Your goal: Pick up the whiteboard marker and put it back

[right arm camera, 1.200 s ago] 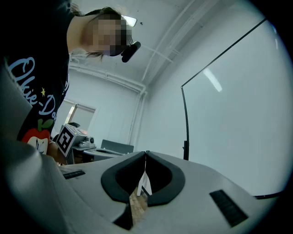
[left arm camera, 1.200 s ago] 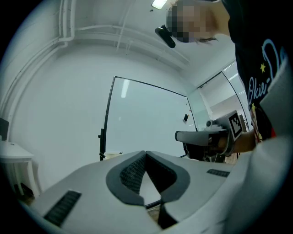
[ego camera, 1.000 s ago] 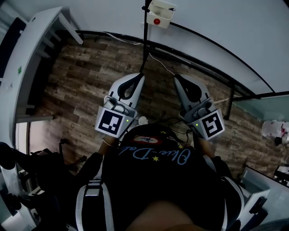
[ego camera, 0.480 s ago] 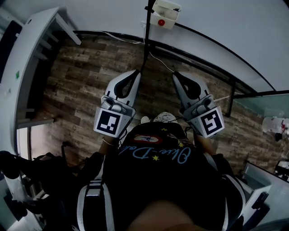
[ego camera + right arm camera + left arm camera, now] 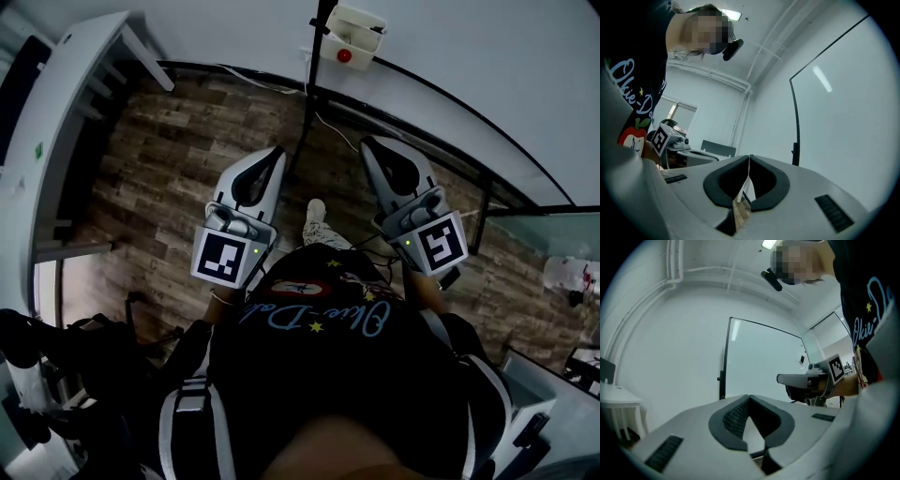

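No whiteboard marker shows in any view. The whiteboard (image 5: 761, 359) stands upright ahead in its black frame, and it fills the right side of the right gripper view (image 5: 843, 108). In the head view my left gripper (image 5: 277, 150) and right gripper (image 5: 366, 142) are held side by side at waist height over the wood floor, both pointing toward the wall. The left gripper (image 5: 749, 397) has its jaws shut with nothing between them. The right gripper (image 5: 749, 157) is likewise shut and empty.
A white desk (image 5: 66, 112) runs along the left. A black pole (image 5: 309, 103) rises from the floor toward a white box with a red button (image 5: 350, 36) on the wall. The person's shoe (image 5: 316, 212) shows between the grippers. Glass panel (image 5: 548, 230) at right.
The person has stepped forward: the wall and pole sit nearer and a shoe now shows between the grippers. Both grippers stay shut and keep their pose.
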The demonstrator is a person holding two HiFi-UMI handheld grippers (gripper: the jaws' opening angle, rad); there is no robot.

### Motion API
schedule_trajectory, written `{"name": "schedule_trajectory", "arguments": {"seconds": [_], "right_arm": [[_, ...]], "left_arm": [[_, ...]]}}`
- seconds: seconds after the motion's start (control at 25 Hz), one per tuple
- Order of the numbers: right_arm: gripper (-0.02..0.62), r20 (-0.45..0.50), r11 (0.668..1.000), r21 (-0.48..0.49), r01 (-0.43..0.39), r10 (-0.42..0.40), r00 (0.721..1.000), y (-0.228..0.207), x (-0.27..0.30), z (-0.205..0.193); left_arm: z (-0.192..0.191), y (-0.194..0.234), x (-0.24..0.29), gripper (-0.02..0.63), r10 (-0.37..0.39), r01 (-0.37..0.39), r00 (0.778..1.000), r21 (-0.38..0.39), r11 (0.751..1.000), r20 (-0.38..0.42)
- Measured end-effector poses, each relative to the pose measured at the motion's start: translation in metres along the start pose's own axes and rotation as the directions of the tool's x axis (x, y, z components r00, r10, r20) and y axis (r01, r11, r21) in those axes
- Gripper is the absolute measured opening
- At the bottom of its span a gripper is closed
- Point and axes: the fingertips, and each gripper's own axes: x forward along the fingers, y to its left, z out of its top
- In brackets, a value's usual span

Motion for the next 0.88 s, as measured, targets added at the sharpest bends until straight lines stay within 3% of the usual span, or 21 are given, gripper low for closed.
{"name": "schedule_trajectory", "arguments": {"seconds": [0.88], "right_arm": [[0.035,-0.026,1.0,0.03,-0.007,0.008,1.0,-0.09,0.072,-0.036]], "left_arm": [[-0.004,0.059,0.088,-0.002,0.023,-0.023,0.999,0.015,1.0,-0.029]]}}
